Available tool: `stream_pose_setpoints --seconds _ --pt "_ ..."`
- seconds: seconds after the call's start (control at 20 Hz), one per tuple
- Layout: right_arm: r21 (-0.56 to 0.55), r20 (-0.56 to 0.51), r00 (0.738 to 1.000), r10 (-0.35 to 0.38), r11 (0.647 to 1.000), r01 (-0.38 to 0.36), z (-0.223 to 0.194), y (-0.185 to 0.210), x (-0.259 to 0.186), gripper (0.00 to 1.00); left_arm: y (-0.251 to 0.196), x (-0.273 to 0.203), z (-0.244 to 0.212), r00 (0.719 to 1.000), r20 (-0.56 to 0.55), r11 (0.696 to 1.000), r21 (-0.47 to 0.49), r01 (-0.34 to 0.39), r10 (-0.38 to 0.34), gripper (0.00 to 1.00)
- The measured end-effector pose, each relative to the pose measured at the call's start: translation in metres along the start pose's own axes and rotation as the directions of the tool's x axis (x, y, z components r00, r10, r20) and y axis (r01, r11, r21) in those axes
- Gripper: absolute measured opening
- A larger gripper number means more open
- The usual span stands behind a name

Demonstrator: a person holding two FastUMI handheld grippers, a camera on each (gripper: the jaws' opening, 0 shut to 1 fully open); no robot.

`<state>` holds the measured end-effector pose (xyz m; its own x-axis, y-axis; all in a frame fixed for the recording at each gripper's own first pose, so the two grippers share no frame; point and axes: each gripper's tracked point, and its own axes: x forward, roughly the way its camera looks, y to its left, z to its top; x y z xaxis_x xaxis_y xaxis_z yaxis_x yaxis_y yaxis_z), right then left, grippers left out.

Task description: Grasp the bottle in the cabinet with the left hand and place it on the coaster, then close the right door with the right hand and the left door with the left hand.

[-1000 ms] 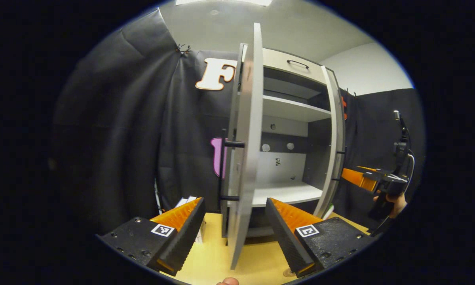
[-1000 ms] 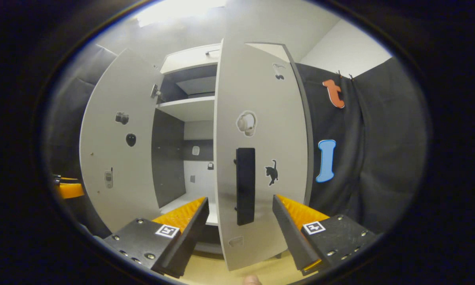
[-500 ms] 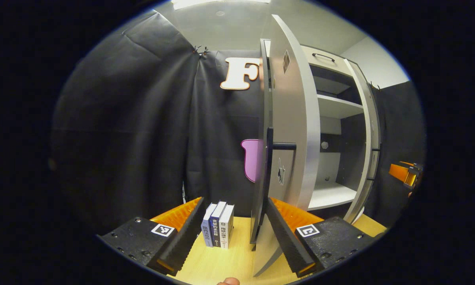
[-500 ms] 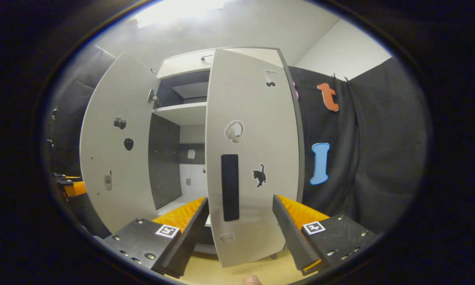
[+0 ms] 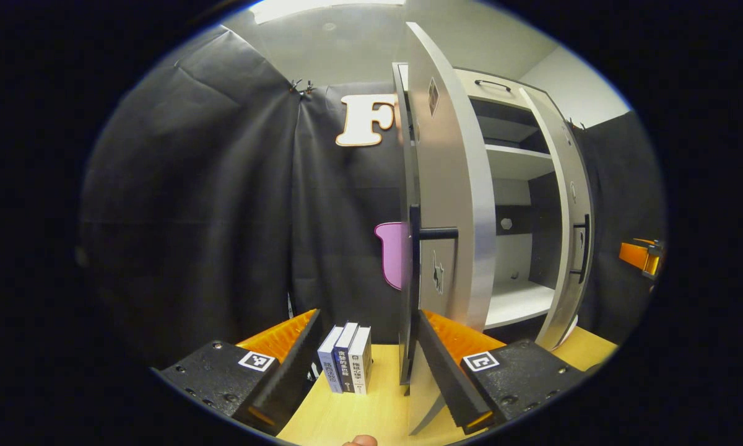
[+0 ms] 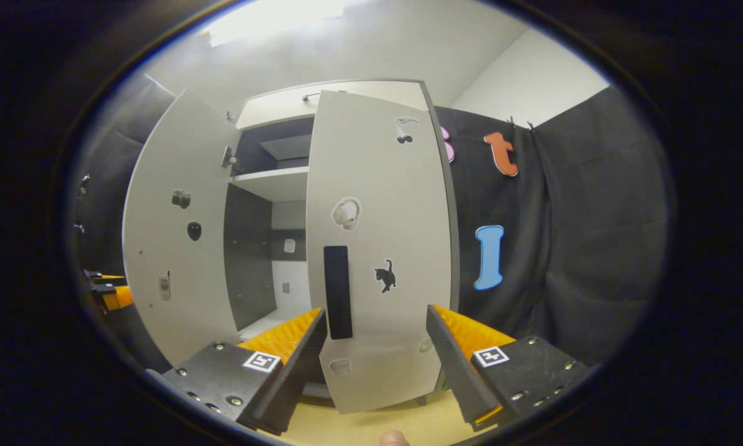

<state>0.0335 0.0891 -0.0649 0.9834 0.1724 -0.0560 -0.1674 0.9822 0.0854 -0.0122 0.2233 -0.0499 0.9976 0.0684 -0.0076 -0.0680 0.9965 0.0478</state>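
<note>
The white cabinet [image 5: 520,161] stands on the wooden table with both doors partly open. In the left gripper view the left door [image 5: 452,204] is nearly edge-on, its black handle [image 5: 416,238] facing left. My left gripper [image 5: 368,365] is open, and the door's lower edge sits just by its right finger. In the right gripper view the right door [image 6: 378,235] is partly swung in, its black handle [image 6: 337,291] just above my open right gripper [image 6: 378,365]. The left door [image 6: 179,235] stands wide open there, with the left gripper [image 6: 108,292] beside it. The right gripper [image 5: 641,257] shows past the right door [image 5: 569,217].
Three upright books [image 5: 347,365] stand on the wooden table [image 5: 371,409] to the left of the left door, between my left fingers in the left gripper view. Black cloth closes the booth behind and beside the cabinet. The lower shelf [image 5: 520,300] is bare where it shows.
The right door has swung further in toward the cabinet. My left gripper has shifted left, round to the left door's outer handle side, and the books came into view.
</note>
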Motion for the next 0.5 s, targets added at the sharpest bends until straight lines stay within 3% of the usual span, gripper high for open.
stream_pose_setpoints --seconds 0.05,0.1,0.15,0.5 --pt "0.003 0.003 1.0 -0.003 1.0 0.003 0.0 0.0 -0.001 0.98 -0.002 0.0 0.001 1.0 0.005 1.0 -0.001 0.017 -0.017 0.99" --pt "0.005 0.007 1.0 -0.007 1.0 0.007 0.002 -0.002 -0.001 0.98 -0.006 0.002 0.0 0.999 0.004 0.999 -0.006 0.039 -0.039 0.88" --pt "0.007 0.01 1.0 -0.011 1.0 0.01 0.002 -0.003 -0.002 0.98 -0.009 0.005 -0.003 0.998 0.004 0.998 -0.013 0.056 -0.056 0.93" --pt "0.008 0.02 0.999 -0.046 0.999 0.046 0.005 -0.02 -0.007 0.97 -0.072 0.022 -0.002 0.987 0.007 0.987 -0.031 0.16 -0.159 0.93"
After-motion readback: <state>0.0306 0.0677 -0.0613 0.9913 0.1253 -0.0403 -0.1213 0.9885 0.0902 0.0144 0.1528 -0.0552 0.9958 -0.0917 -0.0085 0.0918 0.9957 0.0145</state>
